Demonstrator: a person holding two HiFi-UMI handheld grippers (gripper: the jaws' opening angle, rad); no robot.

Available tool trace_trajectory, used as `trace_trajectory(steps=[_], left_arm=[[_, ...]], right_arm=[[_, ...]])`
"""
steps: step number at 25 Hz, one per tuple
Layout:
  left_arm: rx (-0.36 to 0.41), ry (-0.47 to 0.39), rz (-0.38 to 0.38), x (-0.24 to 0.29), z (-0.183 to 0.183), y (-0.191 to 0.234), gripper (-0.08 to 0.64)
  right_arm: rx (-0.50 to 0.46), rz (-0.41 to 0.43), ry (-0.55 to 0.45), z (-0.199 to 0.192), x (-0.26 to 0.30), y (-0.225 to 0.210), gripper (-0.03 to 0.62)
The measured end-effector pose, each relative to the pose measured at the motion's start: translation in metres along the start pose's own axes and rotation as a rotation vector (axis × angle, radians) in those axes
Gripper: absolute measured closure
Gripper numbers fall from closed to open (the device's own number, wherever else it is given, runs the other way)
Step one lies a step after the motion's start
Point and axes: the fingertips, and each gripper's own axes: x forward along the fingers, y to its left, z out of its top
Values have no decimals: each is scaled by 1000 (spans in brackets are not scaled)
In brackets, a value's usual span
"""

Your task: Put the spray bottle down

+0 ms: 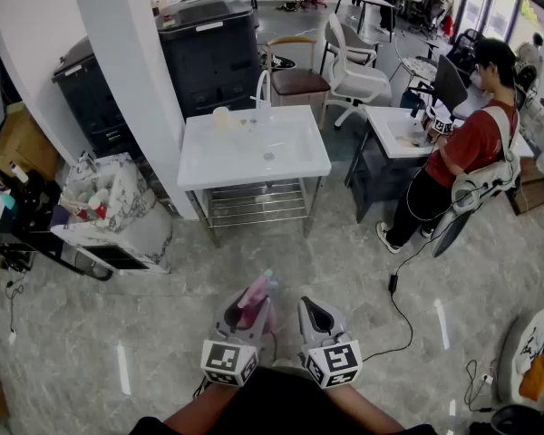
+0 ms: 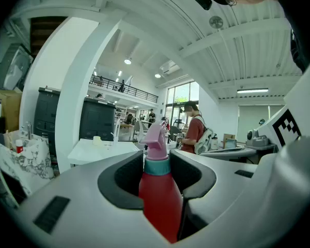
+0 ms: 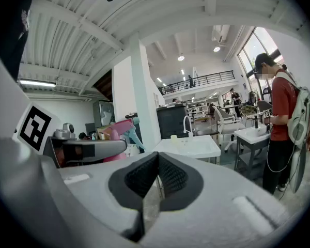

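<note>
Grey floor [image 1: 163, 333] spreads wide, with a white table [image 1: 290, 163] standing ahead. Down low, the left gripper [image 1: 247, 315] squeezes a red spray bottle [image 2: 159, 190] with a pink top, up off the floor. Beside it, the right gripper [image 1: 321, 317] is pinched closed on nothing.

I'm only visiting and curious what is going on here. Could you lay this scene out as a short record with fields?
Left claw: closed on a red spray bottle with a pink nozzle
Right claw: jaws together, holding nothing
Ahead: white sink table with a tap
Bystander: person in a red shirt, standing to the right
Task state: bottle not yet set down
</note>
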Motion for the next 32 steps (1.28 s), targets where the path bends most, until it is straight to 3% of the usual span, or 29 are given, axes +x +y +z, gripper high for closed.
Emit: trace_trajectory(steps=[7,13,18,24,28,32], left_arm=[[-8,22,-42,33,-5,-11,390],[-29,52,-125,83,-14,-9,390],[-39,64,-175,145,-10,5,390],[-52,48,-211,231,16,45,390],[-65,86,-276,281,26,77,390],[-18,57,-338,328,57,102,390]], right_arm=[[87,-21,20,-8,8,-34,595],[90,-56,-20,-1,37,-72,595],[62,-95,10,5,74,-109,594],[34,-140,57,28,150,-160,595],[25,-135,60,52,206,-180,594],[3,-178,60,77,258,-212,594]])
